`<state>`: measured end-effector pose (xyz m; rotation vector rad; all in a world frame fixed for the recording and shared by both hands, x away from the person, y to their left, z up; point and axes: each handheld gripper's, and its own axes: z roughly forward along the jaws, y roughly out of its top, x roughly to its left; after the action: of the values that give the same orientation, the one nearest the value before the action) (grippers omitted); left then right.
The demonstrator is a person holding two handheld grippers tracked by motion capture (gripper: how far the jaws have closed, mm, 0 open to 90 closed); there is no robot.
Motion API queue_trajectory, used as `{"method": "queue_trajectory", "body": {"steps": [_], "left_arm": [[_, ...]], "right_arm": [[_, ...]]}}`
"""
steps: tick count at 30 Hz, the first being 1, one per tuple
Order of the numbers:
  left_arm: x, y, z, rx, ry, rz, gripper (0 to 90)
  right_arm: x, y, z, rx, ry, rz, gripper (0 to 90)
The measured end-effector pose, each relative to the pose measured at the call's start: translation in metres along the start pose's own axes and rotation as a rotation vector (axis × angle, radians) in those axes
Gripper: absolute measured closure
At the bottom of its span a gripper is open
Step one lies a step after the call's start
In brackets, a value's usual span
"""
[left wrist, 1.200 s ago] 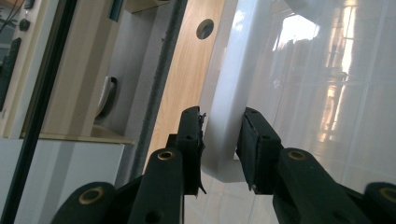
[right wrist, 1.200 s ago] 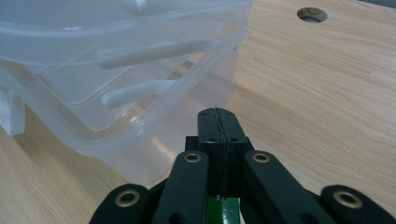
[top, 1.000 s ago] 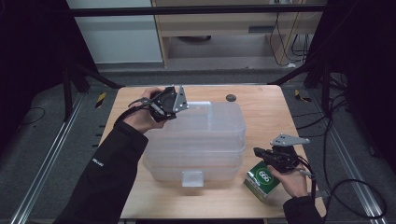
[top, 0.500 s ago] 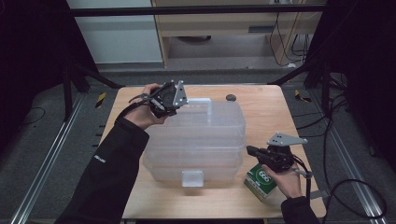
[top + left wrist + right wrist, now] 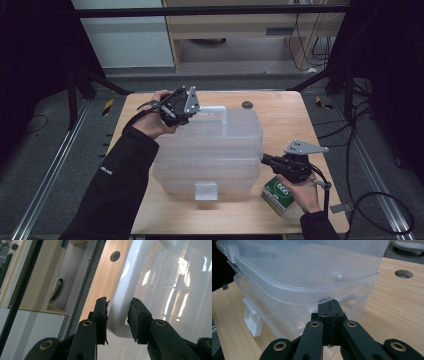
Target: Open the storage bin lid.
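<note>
Since the earlier frame, my right tongs (image 5: 265,159), pressed together, reached the clear bin's (image 5: 210,150) 3 o'clock rim at table centre. Left tongs (image 5: 117,315) straddle its white handle (image 5: 122,302), spread.

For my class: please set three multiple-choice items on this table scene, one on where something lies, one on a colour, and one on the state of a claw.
1. Where is the green and white carton?
A. on the bin's lid
B. on the table beside the bin, by the right hand
C. on the floor

2. What colour is the plastic bin?
A. clear
B. red
C. black

3. How is the right claw?
A. wide open
B. holding the carton
C. shut, jaws pressed together

Answers: B, the high view shows it at the table's near right corner; A, the wood shows through its walls; C, the right gripper view shows no gap between the jaws.
</note>
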<state>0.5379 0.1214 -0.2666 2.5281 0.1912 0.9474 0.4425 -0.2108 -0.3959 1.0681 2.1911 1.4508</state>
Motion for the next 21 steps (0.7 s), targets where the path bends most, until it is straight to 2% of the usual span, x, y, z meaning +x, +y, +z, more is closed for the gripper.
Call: {"method": "queue_trajectory", "body": {"steps": [3,4,7,12,21], "left_arm": [[-0.001,-0.001,-0.001,0.0,-0.002,0.002,68.0],[-0.002,-0.001,-0.001,-0.01,-0.001,-0.01,66.8],[-0.005,-0.004,-0.006,-0.039,-0.018,-0.013,57.5],[-0.008,-0.01,-0.017,-0.068,-0.01,-0.026,51.4],[-0.005,-0.034,-0.038,-0.12,0.0,-0.121,48.0]], "right_arm": [[0.0,0.0,0.001,0.006,-0.001,-0.006,89.9],[0.001,0.0,0.002,0.014,-0.002,-0.002,89.9],[0.001,0.0,0.003,0.019,-0.003,-0.008,89.9],[0.001,0.0,0.003,0.023,-0.008,-0.011,89.5],[0.002,0.001,0.003,0.029,-0.016,-0.014,89.0]]}}
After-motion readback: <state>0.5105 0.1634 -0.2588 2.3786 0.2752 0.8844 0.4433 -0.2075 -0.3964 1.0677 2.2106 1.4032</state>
